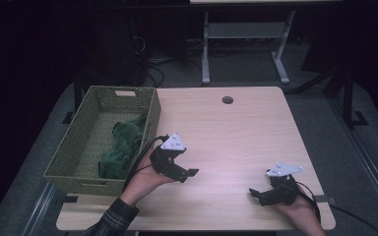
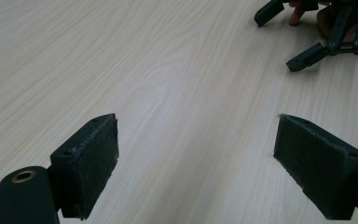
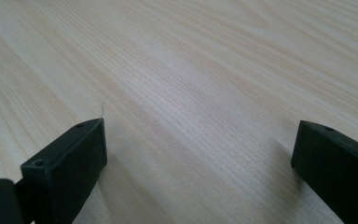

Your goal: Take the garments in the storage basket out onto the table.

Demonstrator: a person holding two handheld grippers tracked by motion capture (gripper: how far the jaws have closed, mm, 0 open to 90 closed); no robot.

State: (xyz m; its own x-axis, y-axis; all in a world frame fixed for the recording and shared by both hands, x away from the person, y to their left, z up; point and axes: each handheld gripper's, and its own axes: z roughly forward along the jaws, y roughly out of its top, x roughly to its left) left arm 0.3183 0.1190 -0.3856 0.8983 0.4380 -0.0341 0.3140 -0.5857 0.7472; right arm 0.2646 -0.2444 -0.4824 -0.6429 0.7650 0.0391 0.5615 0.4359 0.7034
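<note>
Left claw [image 1: 189, 173]: I hold it low over the desk [image 1: 236, 132], just beside the basket [image 1: 81, 147], jaws wide apart, empty. Right claw [image 1: 254, 192]: near the desk's front edge, jaws wide apart, empty. Green cloth [image 1: 120, 147]: crumpled inside the basket.

Cloth [image 1: 122, 145] in basket [image 1: 86, 177], basket on table's [image 1: 236, 132] left edge

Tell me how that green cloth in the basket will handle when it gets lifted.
The green cloth lies crumpled in folds, so it is probably floppy and would drape and hang from a pinch. It looks thin, so likely light. It might drag against the woven basket wall on the way out.
</note>
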